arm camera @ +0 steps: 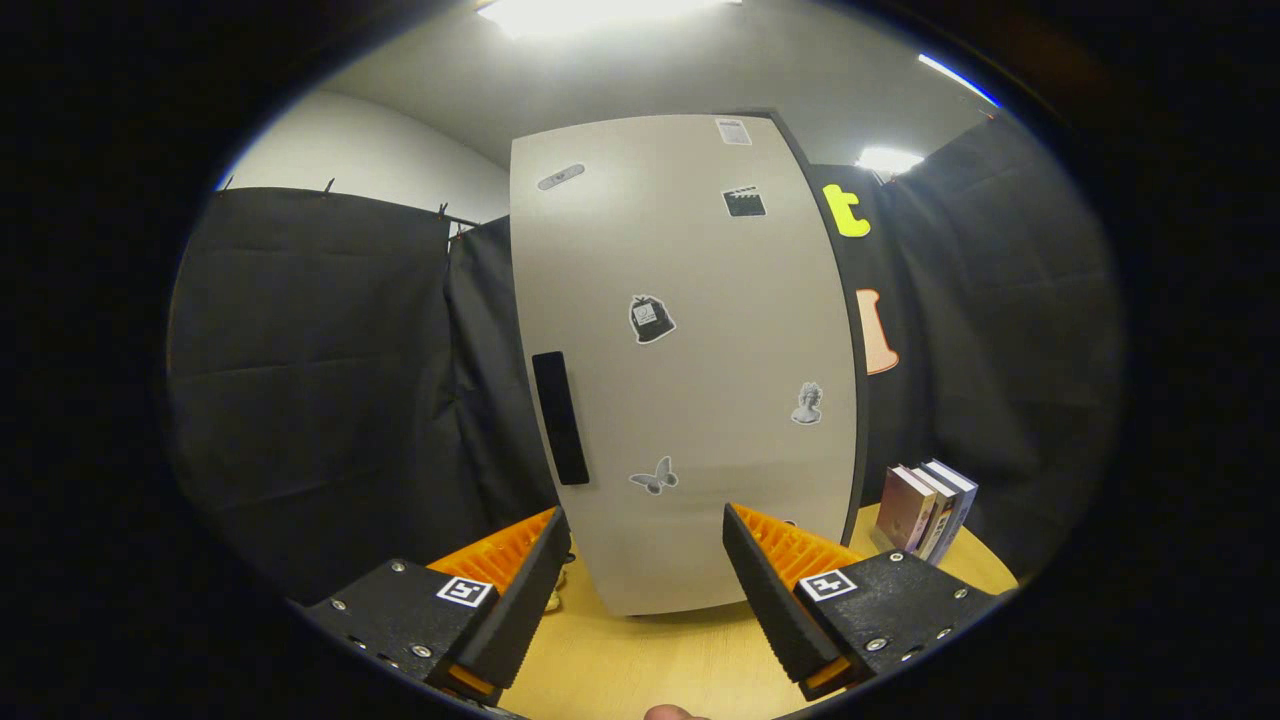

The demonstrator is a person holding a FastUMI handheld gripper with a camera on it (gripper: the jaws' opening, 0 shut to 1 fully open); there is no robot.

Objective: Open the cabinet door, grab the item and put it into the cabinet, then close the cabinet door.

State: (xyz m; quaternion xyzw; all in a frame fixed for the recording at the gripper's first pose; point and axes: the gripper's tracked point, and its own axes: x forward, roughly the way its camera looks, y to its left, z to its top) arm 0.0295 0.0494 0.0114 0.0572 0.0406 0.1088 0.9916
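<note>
Cabinet (690, 360): pale, upright, centre of frame, standing on the worktop (640, 660); door closed.
Handle (560, 418): dark vertical bar, near the door's left edge, lower-middle of frame.
Stickers: several small ones scattered over the door, among them a butterfly (654, 477).
Books (928, 508): small upright row on the worktop, lower right, just beside the cabinet.
Gripper (648, 530): bottom of frame, jaws apart and empty, fingertips close in front of the cabinet's lower door.
Fingertip of a person (672, 713): bottom centre.
</note>
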